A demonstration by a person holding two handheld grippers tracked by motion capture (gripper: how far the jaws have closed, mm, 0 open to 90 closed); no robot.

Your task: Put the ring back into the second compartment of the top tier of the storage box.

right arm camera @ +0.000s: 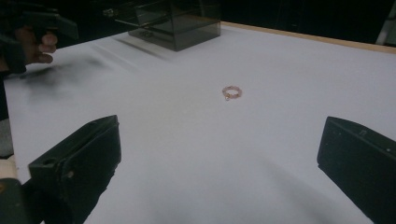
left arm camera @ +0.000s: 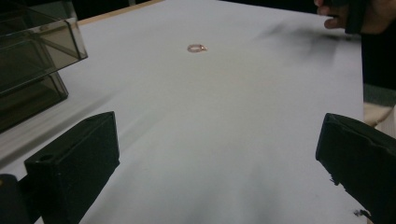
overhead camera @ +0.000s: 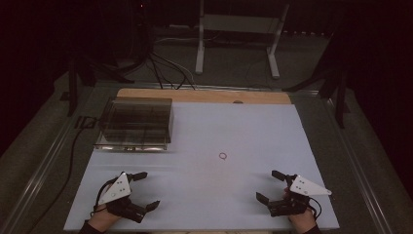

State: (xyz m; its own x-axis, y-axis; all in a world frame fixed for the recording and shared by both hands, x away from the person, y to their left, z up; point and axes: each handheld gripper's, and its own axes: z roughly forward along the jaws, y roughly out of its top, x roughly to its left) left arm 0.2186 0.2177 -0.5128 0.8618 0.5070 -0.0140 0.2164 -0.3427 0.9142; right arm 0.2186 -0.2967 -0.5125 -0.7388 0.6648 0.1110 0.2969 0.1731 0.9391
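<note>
now jaws wide apart on both, nothing between them. left gripper (overhead camera: 146,190) and right gripper (overhead camera: 272,185) low at the near corners of the white table (overhead camera: 204,204). small ring (overhead camera: 223,156) flat on the bare middle, well apart from both. farther left, smoked clear box (overhead camera: 136,123).

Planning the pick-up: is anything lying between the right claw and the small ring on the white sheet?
Nothing visible does. Bare white sheet runs from the open right claw to the ring; the smoky clear box sits well beyond it.
</note>
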